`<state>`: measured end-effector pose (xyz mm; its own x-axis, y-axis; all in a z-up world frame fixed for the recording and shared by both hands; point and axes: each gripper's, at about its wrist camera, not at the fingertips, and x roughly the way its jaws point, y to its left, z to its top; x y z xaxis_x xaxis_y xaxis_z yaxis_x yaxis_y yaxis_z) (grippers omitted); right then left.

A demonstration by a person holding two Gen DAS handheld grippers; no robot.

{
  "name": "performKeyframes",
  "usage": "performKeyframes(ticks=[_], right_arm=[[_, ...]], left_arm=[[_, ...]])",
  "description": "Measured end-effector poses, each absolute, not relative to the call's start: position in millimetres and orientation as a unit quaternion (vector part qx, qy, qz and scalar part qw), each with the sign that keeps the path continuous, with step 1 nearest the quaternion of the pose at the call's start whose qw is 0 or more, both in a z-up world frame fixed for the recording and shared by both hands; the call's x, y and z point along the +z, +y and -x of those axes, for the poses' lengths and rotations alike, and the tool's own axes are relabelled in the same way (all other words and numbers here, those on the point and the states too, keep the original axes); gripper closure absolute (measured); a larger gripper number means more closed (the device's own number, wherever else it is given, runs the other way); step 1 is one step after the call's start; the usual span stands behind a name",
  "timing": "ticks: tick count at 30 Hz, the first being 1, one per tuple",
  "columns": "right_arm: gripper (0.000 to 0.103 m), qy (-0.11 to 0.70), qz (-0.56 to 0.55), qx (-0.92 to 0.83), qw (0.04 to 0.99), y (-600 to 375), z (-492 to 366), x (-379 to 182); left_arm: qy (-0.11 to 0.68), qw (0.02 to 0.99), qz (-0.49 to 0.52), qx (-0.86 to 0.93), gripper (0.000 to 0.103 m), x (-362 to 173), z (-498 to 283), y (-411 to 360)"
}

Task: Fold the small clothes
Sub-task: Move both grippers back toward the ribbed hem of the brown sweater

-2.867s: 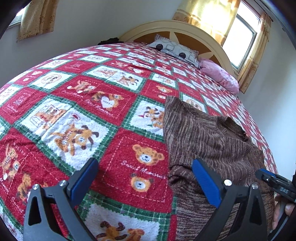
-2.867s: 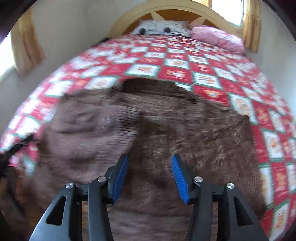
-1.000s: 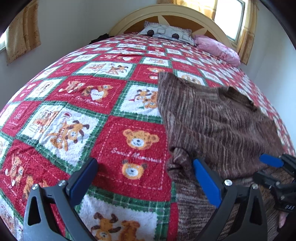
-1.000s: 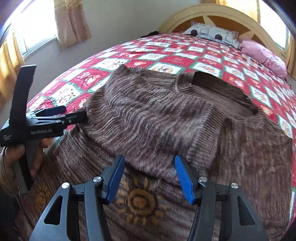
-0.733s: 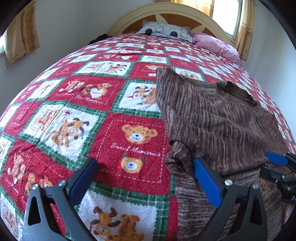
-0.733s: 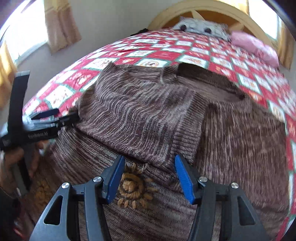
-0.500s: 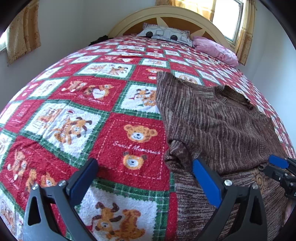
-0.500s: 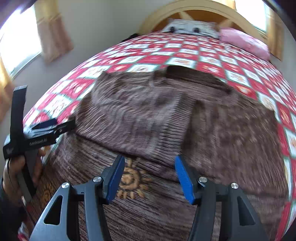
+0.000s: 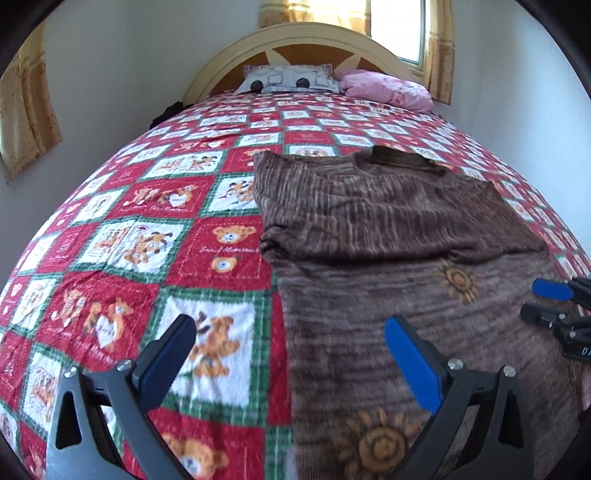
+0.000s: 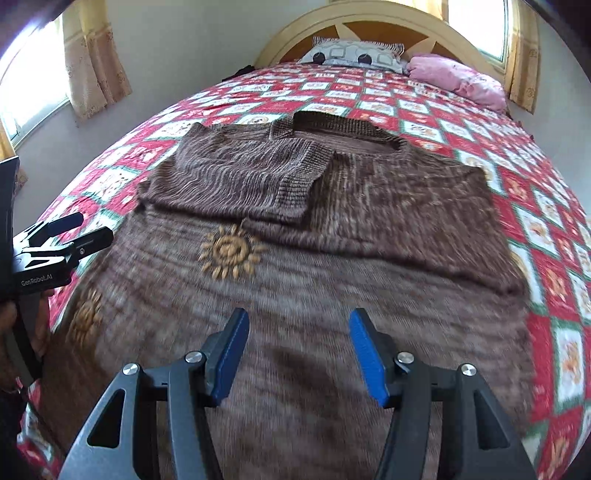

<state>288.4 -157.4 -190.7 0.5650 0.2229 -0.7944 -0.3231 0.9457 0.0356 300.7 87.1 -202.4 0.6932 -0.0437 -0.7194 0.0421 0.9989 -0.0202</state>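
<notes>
Knitwear lies flat across the bed's red patchwork quilt (image 9: 155, 236) — a brown sweater (image 10: 332, 229) with both sleeves folded in over the chest and orange sun motifs on its lower body. We hold our left gripper (image 9: 288, 354) spread wide above the sweater's left edge, one finger over the quilt, the other over the knit, gripping nothing. Our right gripper (image 10: 297, 345) hangs above the hem area — jaws apart, empty. Two pillows (image 9: 288, 79) rest against the headboard (image 10: 373, 22).

One brown knitted sweater (image 10: 369, 206) lies on one red patchwork teddy-bear quilt (image 9: 147, 221); two pillows, one grey patterned (image 9: 288, 78) and one pink (image 9: 384, 90), sit beyond the sweater.
</notes>
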Motion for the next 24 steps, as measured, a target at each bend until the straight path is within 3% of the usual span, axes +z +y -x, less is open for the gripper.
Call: performKeyframes(ticks=[24], right_arm=[[0.044,0.414,0.020,0.119,0.902,-217,-157,-182]], left_arm=[[0.376,0.923,-0.015,-0.076,0.000,-188,-185,43]])
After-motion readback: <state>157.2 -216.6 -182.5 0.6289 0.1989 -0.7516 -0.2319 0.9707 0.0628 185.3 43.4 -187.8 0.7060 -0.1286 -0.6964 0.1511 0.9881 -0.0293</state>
